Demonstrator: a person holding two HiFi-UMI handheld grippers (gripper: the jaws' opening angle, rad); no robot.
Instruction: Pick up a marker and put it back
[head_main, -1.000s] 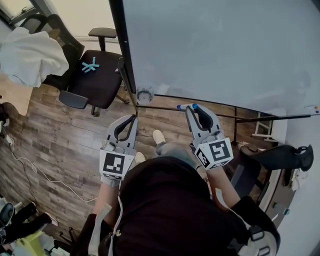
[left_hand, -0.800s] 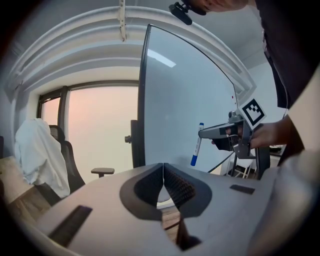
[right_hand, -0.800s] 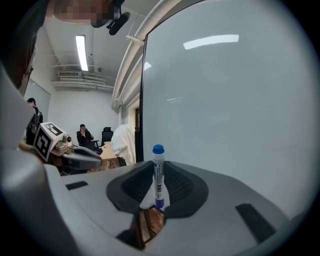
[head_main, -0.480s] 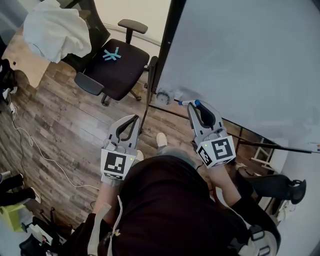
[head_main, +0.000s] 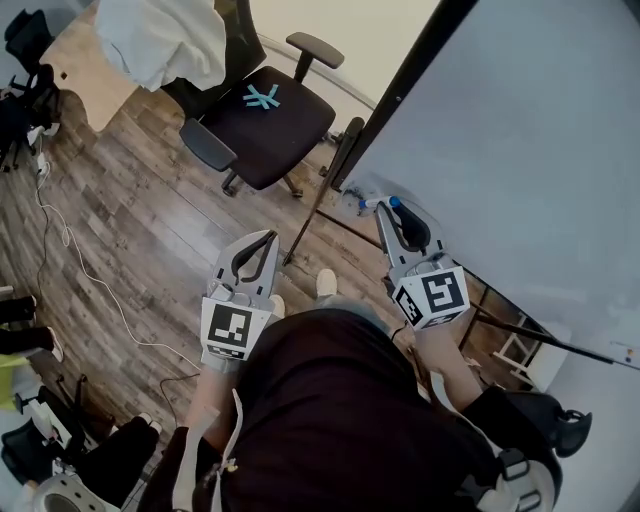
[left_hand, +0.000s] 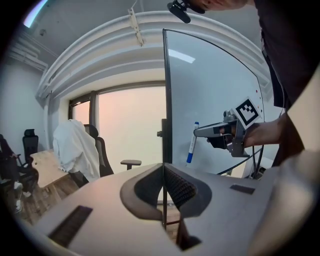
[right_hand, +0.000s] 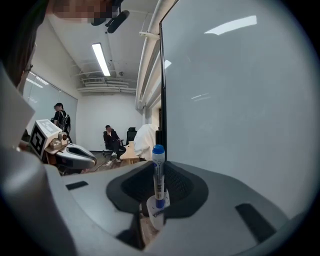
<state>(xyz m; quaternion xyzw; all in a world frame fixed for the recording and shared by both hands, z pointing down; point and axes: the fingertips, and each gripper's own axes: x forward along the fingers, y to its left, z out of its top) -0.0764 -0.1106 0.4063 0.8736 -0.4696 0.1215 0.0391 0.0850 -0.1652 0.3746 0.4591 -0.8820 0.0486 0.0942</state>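
Right gripper: fingers closed on the marker. In the right gripper view the marker stood upright between the fingers, blue cap on top, pinched near its lower end.

Left gripper: fingers pressed together, nothing between them. It was held low and to the left, well apart from the marker.

Key relation: the marker's long axis ran across the right fingers, not along them. From the left gripper view it hung near vertical under the tip of the right gripper, just in front of the board. In the head view the marker sat close to the lower left corner of the board, with the bottom rail running off to the right. The right hand was the nearer one by far. Judgement: the put-back falls to that hand alone, and the marker must be turned to lie along the rail before release. I could not make out a tray on the rail.

Change from one second earlier: both grippers kept much the same places in the head view and the grip on the marker was unchanged. The view itself had swung. The board edge, near vertical then, now slanted to the upper right, and the chair had shifted rightward in the frame. The marker then lay over the rail; now it was by the corner.
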